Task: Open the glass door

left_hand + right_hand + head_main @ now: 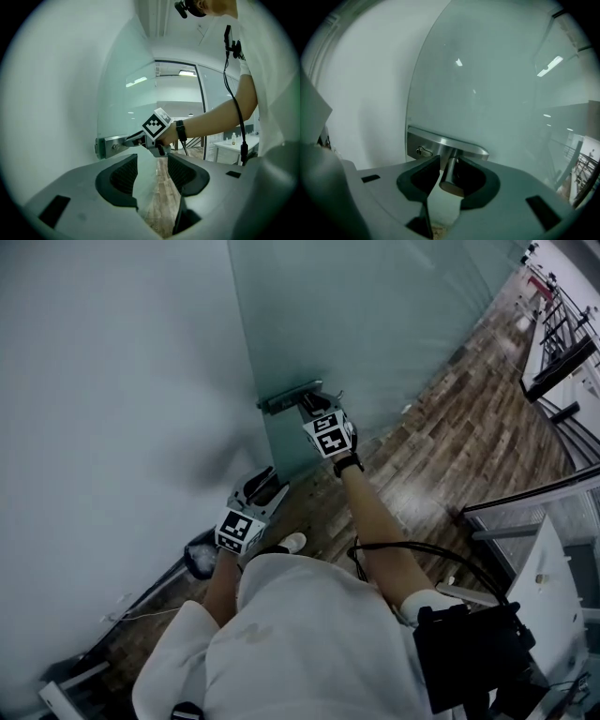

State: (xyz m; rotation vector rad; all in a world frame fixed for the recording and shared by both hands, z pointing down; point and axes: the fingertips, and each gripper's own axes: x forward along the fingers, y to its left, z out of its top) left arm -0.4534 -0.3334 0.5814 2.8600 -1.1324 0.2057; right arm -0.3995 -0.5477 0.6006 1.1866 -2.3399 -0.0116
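Clamping the handle (449, 173) of the glass door (394, 315) at twelve o'clock with my right gripper (316, 404); my left gripper (265, 484), at seven o'clock, gapes wide and empty.

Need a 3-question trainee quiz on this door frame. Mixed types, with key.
1. Multiple choice: what stands between the jaws of the right gripper?
A) the door handle
B) a cable
C) nothing

2. True or false: the left gripper also grips the door handle.

3. Fill in: in the right gripper view, the keyhole sits on the metal plate to the handle's ___ side.

Key
1. A. The jaws close on the handle.
2. False. Its jaws stand apart with nothing between them, away from the handle.
3. Left.
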